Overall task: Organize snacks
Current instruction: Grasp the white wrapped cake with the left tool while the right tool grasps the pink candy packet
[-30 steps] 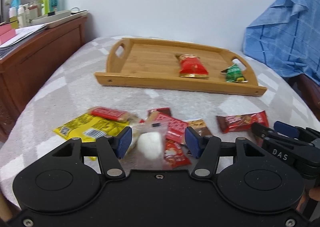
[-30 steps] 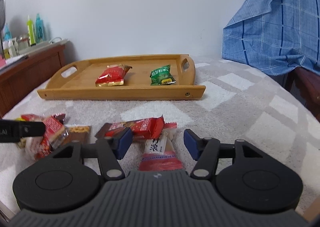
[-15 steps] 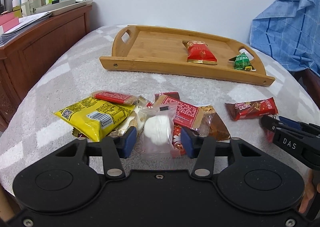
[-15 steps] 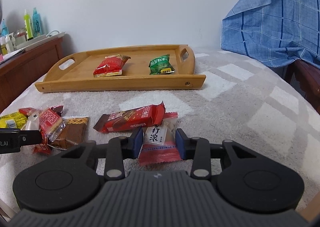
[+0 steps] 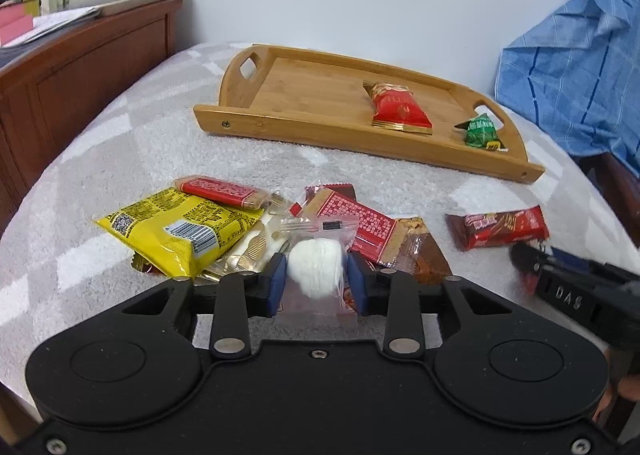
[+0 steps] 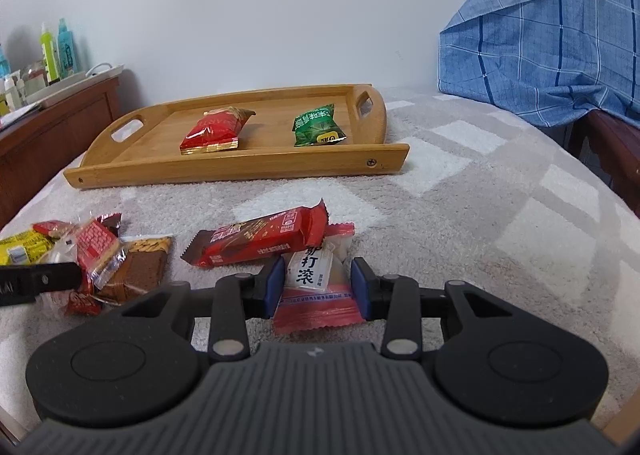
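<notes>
From the left wrist: the left claw (image 5: pixel 316 281) has just been closing and now clamps its blue pads on a clear packet holding a white round sweet (image 5: pixel 317 271), at the near edge of a loose heap of snacks on a bed covered by a grey-and-white checked blanket (image 5: pixel 160 143). A yellow packet (image 5: pixel 176 229) lies just to the left, a red-print wafer packet (image 5: pixel 360 225) just behind to the right. Further back stands the bamboo tray (image 5: pixel 304 127), already carrying a red packet (image 5: pixel 398 111) and a small green packet (image 5: pixel 482 131). The right claw (image 5: pixel 560 279) intrudes at the right edge, near a red bar (image 5: pixel 500 229).

From the right wrist: the right claw (image 6: pixel 318 283) has likewise just been closing and grips a pink-and-white packet with black characters (image 6: pixel 316 283), whose far end is tucked under the red bar (image 6: pixel 260 241).

The step in hand appears to be a double pick-up. Next, each packet likely needs lifting clear of its neighbours, then carrying over the tray's raised front rail (image 6: pixel 240 169). The blanket between heap and tray lies open; bare tray floor shows left of the red packet (image 6: pixel 214 131) and between the two packets. The overlapping red bar may drag along with the right-hand lift.
</notes>
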`<action>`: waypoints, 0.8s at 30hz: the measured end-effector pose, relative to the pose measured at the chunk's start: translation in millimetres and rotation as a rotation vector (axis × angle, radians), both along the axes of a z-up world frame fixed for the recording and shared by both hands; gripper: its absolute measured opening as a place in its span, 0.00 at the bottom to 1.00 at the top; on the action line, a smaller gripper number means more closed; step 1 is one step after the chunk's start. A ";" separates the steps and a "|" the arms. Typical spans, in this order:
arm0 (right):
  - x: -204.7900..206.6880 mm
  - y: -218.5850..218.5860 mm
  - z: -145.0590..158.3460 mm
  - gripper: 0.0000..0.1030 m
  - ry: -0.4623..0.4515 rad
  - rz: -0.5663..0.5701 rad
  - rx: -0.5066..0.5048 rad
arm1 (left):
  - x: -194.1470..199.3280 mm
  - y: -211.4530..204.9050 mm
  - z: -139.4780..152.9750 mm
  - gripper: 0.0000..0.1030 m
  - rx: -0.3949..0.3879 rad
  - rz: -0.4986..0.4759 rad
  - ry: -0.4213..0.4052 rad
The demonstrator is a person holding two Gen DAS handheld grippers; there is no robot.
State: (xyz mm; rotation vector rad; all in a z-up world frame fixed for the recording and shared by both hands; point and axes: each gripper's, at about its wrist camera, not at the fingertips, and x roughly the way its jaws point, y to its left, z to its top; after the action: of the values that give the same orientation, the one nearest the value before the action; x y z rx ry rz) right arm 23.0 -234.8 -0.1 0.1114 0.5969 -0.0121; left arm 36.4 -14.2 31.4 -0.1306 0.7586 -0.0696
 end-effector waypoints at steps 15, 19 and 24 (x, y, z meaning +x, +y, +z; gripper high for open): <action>-24.1 -10.6 14.7 0.16 -0.106 -0.043 0.011 | -11.9 -9.2 41.1 0.30 0.047 -0.018 -0.105; -22.5 -13.9 9.2 0.40 -0.059 -0.045 0.033 | -11.2 -8.5 42.5 0.30 0.048 -0.014 -0.105; -24.1 -10.3 5.3 0.51 -0.042 -0.050 0.009 | -11.6 -8.8 37.8 0.30 0.051 -0.018 -0.088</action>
State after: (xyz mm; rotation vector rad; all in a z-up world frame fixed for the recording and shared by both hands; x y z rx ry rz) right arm -1.1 -245.1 5.2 0.1350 0.5519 -0.0551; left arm 24.7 -23.0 69.2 -0.0721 0.6730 -0.0725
